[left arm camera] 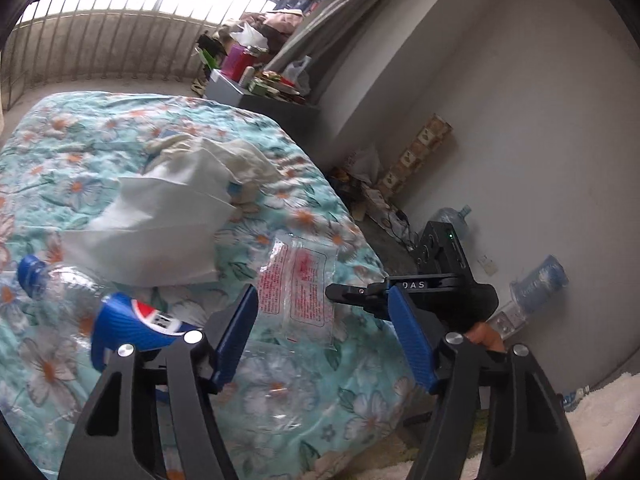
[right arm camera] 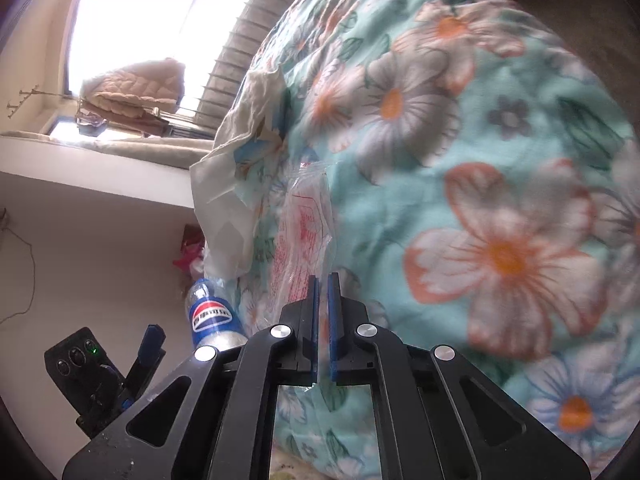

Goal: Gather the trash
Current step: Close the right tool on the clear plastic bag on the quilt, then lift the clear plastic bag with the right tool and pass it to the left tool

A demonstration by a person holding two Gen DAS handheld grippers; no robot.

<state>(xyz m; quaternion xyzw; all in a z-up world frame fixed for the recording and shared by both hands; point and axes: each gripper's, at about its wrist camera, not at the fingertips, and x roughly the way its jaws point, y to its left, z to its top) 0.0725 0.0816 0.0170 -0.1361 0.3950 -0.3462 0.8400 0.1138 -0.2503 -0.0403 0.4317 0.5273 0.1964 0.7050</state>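
left wrist view: left claw (left arm camera: 324, 336) open over the bed (left arm camera: 120, 128). clear wrapper (left arm camera: 298, 292), tissue (left arm camera: 160, 224) and bottle (left arm camera: 100, 312) lie uncollected; the bottle's cap points left, long axis across the bed.

right wrist view: right claw (right arm camera: 322, 320) closed, apparently pinching the wrapper (right arm camera: 304, 240) edge. collection looks barely begun.

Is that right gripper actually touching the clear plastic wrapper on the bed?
Touching. In the right wrist view, the right gripper is closed on the edge of the clear plastic wrapper.
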